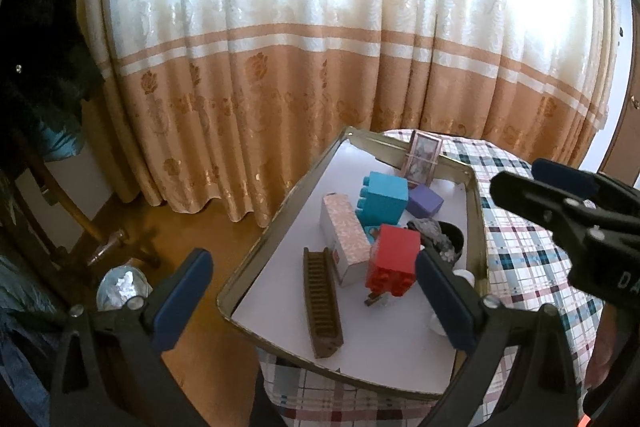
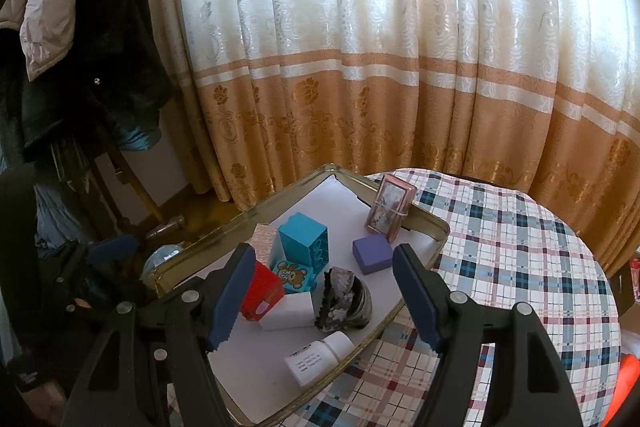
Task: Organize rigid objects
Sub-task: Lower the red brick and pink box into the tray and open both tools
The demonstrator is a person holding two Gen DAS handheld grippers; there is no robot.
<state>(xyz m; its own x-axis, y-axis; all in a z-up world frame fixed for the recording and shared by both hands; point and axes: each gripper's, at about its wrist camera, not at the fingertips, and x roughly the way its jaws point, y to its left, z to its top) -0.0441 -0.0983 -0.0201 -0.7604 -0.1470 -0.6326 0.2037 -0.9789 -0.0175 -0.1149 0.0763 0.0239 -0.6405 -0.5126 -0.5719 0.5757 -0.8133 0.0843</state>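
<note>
We hold both grippers above a shallow metal tray point(image 1: 276, 223) with a brass-coloured rim and a white floor, set on a round table under a plaid cloth point(image 2: 516, 267). Our left gripper point(image 1: 316, 291) hangs with its blue-padded jaws spread wide and nothing between them; our right gripper point(image 2: 324, 295) is also parted and empty, its pads clear of everything below.

The rigid objects crowd the middle of the tray. A red studded brick point(image 1: 394, 259) stands just beside the left gripper's right finger, touching a pale pink patterned box point(image 1: 346, 239) that lies on its side. Behind them sits a teal brick point(image 1: 384, 199), with a small purple cube point(image 1: 425, 201) at its right. A brown ridged bar point(image 1: 322, 301), long and slatted, lies near the tray's left edge. A rough dark shell point(image 2: 344, 297) rests against a white block point(image 2: 288, 311), and a white labelled bottle point(image 2: 320, 355) lies on its side nearer to us. A pink framed card pack point(image 2: 390, 213) leans upright on the far rim.

Beyond, a glossy cream and tan curtain point(image 1: 320, 47) hangs in folds, and dark coats point(image 2: 80, 47) hang at the left.
</note>
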